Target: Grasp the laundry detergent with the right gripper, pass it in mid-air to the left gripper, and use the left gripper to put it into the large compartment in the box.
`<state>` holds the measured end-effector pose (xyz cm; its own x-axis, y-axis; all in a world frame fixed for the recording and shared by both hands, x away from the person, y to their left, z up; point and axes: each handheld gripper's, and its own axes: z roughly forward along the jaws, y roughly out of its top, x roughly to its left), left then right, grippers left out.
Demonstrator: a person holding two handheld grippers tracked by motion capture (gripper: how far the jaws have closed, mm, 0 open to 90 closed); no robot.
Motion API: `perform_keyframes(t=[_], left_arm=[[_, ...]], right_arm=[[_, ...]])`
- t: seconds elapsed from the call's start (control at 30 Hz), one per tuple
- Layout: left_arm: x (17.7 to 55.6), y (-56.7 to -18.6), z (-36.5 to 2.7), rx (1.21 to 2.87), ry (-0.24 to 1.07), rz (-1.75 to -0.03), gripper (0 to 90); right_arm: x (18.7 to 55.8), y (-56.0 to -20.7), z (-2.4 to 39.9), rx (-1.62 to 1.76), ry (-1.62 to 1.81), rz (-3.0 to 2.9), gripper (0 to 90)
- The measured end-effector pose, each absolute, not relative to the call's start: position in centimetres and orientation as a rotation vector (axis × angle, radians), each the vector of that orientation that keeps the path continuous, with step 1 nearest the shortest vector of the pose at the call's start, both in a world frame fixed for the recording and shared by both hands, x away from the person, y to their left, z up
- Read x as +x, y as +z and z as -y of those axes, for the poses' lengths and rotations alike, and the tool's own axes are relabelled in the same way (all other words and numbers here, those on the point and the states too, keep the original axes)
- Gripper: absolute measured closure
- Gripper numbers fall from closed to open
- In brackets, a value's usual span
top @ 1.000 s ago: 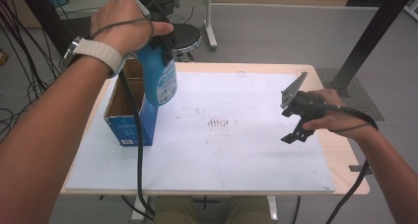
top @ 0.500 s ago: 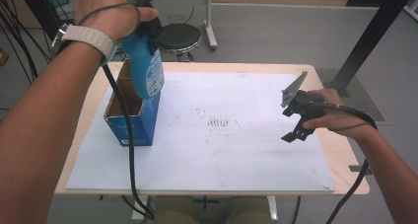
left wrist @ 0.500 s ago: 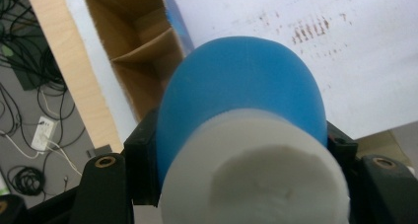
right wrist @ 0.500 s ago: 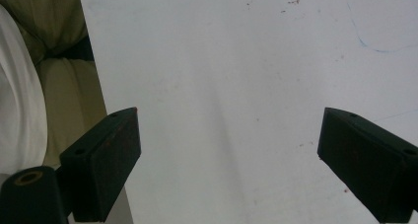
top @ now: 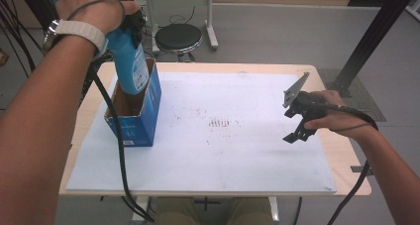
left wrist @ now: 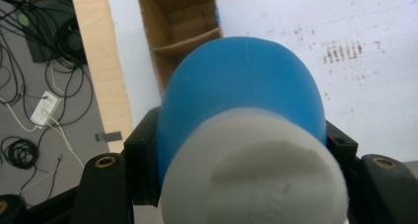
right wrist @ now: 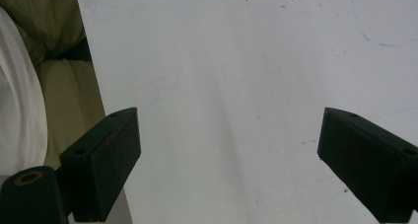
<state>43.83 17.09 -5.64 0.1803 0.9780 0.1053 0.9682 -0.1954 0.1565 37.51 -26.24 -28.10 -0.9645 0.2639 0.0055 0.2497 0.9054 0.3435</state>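
I see my left gripper (top: 130, 24) at the upper left of the high view, clamped on a blue plastic bottle with a white cap (top: 130, 61). The bottle hangs upright, its lower end dipping into the open top of a blue cardboard box with a bare brown inside (top: 132, 117). In the left gripper view the box's divided compartments (left wrist: 180, 24) look bare beneath the bottle (left wrist: 241, 86). The box stands on a white sheet covering the wooden desk (top: 341, 153). At centre right, my right gripper (top: 293, 115) hovers over the sheet, jaws spread wide around nothing.
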Motion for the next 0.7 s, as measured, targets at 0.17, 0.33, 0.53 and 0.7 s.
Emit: perform_keyframes(t=[0.17, 0.33, 0.53, 0.7], left_arm=[[44.2, -6.0, -18.0, 2.341, 0.281, -1.996, 37.1], [44.5, -6.5, -18.8, 2.312, 0.273, -2.021, 37.1], [44.8, -7.2, -19.6, 2.29, 0.285, -2.043, 37.1], [45.1, -8.3, -20.0, 2.283, 0.283, -2.055, 37.1]], right_arm=[[37.7, -28.3, 26.1, 0.406, 0.541, -3.029, 9.3], [37.8, -28.3, 26.2, 0.412, 0.536, -3.031, 9.3], [38.0, -28.6, 26.2, 0.416, 0.541, -3.032, 9.3], [38.0, -28.9, 26.1, 0.418, 0.542, -3.034, 9.3]])
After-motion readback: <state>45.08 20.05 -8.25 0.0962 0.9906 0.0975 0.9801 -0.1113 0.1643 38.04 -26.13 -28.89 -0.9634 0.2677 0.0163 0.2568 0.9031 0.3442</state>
